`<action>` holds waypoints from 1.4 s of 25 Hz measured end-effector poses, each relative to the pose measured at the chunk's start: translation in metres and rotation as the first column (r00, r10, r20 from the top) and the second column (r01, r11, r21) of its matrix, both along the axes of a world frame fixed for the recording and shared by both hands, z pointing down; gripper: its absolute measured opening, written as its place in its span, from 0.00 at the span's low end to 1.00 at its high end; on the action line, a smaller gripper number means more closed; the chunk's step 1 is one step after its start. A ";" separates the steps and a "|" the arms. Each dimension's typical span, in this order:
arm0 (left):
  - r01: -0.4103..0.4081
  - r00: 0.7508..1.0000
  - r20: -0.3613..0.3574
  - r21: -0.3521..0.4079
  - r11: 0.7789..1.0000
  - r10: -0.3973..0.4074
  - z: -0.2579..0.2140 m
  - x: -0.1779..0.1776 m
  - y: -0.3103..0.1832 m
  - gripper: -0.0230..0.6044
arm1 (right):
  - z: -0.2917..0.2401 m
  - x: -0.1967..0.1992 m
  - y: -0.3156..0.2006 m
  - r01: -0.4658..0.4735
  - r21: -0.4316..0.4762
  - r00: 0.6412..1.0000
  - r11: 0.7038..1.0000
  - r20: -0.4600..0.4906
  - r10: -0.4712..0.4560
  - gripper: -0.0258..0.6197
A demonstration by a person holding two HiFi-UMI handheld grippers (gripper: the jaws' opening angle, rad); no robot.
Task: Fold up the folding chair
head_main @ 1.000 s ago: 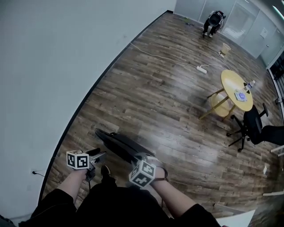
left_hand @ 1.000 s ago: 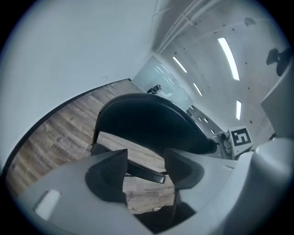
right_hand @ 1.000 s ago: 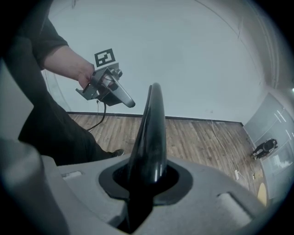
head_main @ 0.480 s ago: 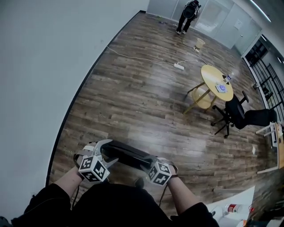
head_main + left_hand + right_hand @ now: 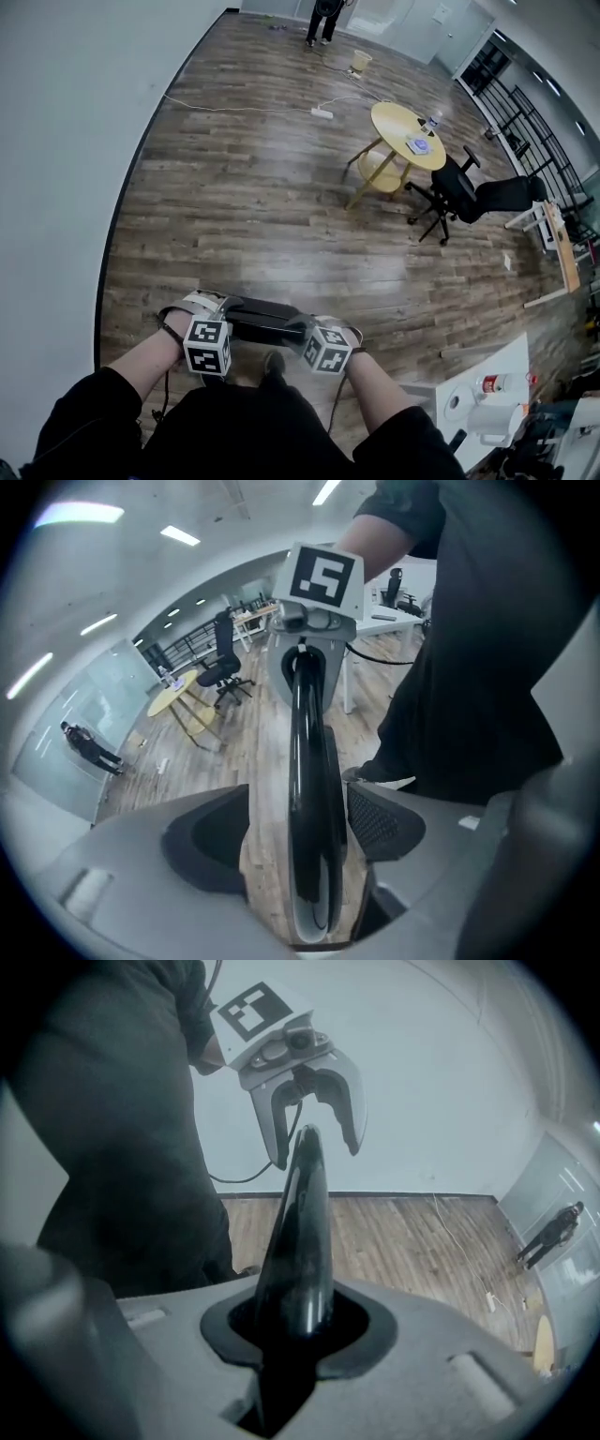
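Note:
The folded black chair (image 5: 258, 317) hangs level in front of my legs, between both grippers. My left gripper (image 5: 208, 302) straddles its left end. In the left gripper view the glossy chair edge (image 5: 305, 761) runs between the jaws of the left gripper (image 5: 298, 832). The jaws have just been opening; the left pad (image 5: 211, 841) stands apart from the edge. My right gripper (image 5: 305, 326) is shut on the chair's right end. In the right gripper view, the right gripper (image 5: 295, 1330) has its pads pressed on the chair's thin black edge (image 5: 300, 1232). The left gripper (image 5: 309, 1110) shows at the far end.
A white wall (image 5: 56, 141) runs along the left. Further off stand a round yellow table (image 5: 405, 131) and a black office chair (image 5: 464, 192). A power strip (image 5: 322, 112) with its cable lies on the wood floor. A person (image 5: 325, 14) stands far back. A white desk (image 5: 487, 384) is at lower right.
My left gripper has rolled over and moved from beside the chair onto its left end. The chair has swung from slanting to level between both grippers.

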State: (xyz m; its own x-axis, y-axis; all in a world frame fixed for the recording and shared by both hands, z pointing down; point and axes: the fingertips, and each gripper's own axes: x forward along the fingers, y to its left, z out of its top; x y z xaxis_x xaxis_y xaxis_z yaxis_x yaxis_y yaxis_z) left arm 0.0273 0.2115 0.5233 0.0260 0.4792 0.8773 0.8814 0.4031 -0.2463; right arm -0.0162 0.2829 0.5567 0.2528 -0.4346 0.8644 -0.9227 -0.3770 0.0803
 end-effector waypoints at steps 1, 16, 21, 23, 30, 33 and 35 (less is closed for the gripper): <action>-0.016 1.000 0.001 0.034 0.999 0.016 0.008 -0.002 -0.002 0.57 | 0.001 0.000 -0.002 0.001 0.001 1.000 1.000 -0.001 -0.001 0.17; -0.058 0.996 -0.050 0.224 0.973 0.071 0.046 0.012 0.004 0.14 | 0.000 0.018 -0.001 0.015 0.004 1.000 1.000 -0.007 -0.015 0.17; -0.029 0.998 -0.040 0.213 0.977 0.038 0.044 0.023 0.005 0.12 | -0.002 0.029 0.001 0.000 0.006 1.000 1.000 0.008 0.000 0.15; -0.012 0.999 -0.031 0.214 0.977 0.020 0.042 0.029 0.009 0.11 | -0.003 0.034 0.005 0.008 -0.012 1.000 1.000 0.003 -0.008 0.15; 0.056 0.998 -0.001 0.226 0.973 -0.057 0.035 0.046 0.024 0.11 | -0.005 0.052 0.020 0.042 -0.055 0.999 0.998 -0.010 -0.043 0.12; 0.073 0.997 0.015 0.234 0.970 -0.079 0.033 0.053 0.027 0.11 | -0.009 0.063 0.024 0.053 -0.055 0.999 0.997 -0.003 -0.054 0.12; 0.084 0.995 0.030 0.243 0.966 -0.094 0.031 0.056 0.029 0.11 | -0.012 0.069 0.028 0.064 -0.053 0.998 0.997 0.000 -0.064 0.11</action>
State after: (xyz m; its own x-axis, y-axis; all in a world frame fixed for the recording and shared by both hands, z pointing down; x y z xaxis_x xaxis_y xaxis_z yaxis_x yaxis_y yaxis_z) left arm 0.0828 0.2402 0.5539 0.0207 0.2512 0.9677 0.9238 0.3654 -0.1146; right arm 0.0529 0.3105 0.5442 0.2277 -0.4039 0.8860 -0.9447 -0.3122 0.1005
